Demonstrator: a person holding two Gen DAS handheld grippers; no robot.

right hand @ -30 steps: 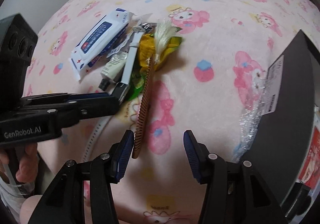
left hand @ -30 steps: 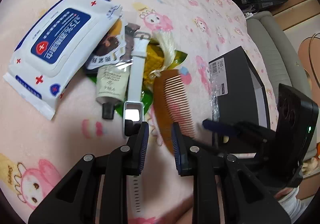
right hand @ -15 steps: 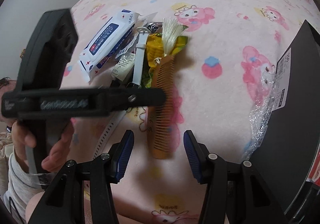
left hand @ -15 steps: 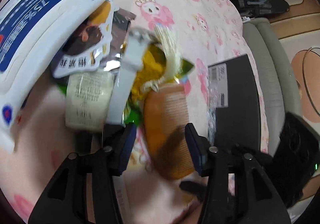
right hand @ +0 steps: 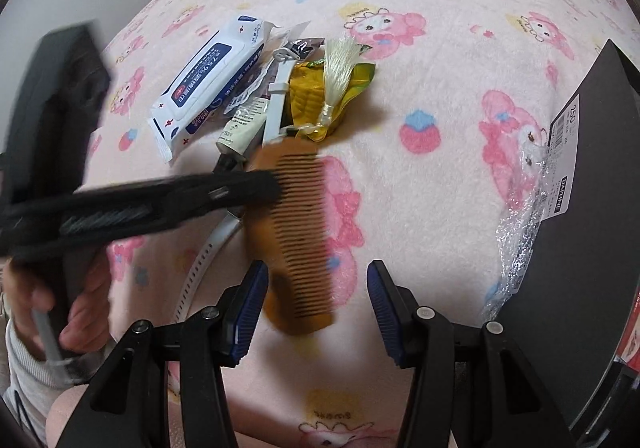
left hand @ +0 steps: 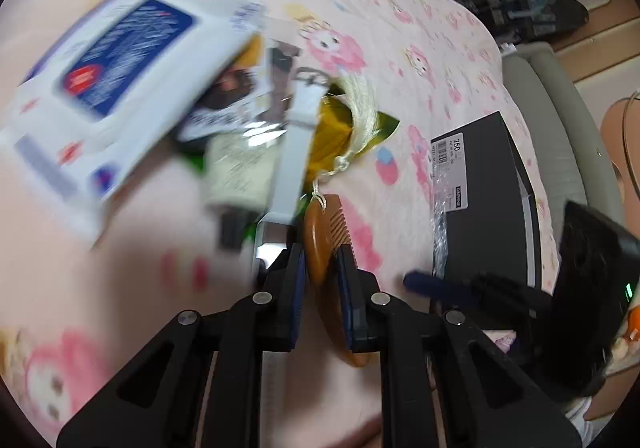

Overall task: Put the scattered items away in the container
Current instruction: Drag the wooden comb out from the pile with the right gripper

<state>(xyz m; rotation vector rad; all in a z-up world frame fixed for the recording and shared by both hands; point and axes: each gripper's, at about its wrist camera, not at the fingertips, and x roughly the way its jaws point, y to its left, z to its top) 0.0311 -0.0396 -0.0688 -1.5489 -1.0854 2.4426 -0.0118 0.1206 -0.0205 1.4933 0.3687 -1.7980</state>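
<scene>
The left gripper (left hand: 322, 272) pinches the spine of the wooden comb (right hand: 294, 232), holding it tilted over the pink blanket (right hand: 432, 151) beside the item pile. The right gripper (right hand: 314, 312) hovers spread and empty near the black box (right hand: 588, 232).

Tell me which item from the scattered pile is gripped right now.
The wooden comb with the tassel: the left gripper is shut on its spine, while the other items lie untouched.
</scene>
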